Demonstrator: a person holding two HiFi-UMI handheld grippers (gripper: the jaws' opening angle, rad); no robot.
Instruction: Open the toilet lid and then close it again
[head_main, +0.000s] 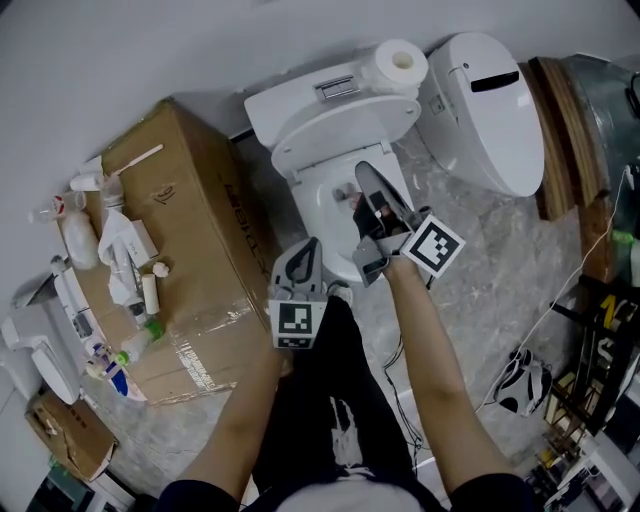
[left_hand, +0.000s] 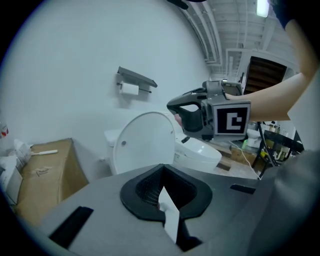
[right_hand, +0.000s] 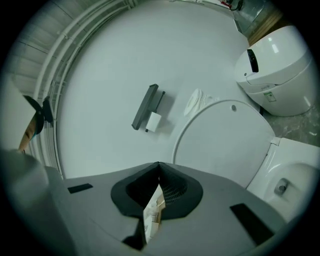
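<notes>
Right gripper (right_hand: 158, 172) hangs near raised toilet lid (right_hand: 225, 142).

Print on the cardboard box (head_main: 190, 235) is too small to read.

Head view: right gripper (head_main: 368, 180) and forearm (head_main: 430, 330) cover part of the toilet bowl (head_main: 315, 210), so its inside cannot be read. Raised lid (head_main: 340, 130) is seen nearly edge-on; its face is not visible. Small items (head_main: 120, 250) on the cardboard box (head_main: 200, 230) are too small to identify. Dark clutter (head_main: 600, 400) at lower right is cut off by the frame edge and unreadable.

Right gripper view: bowl cut off at the right edge; second toilet (right_hand: 277, 70) clipped by the lens rim.

Left gripper view: box cut off at the left.
</notes>
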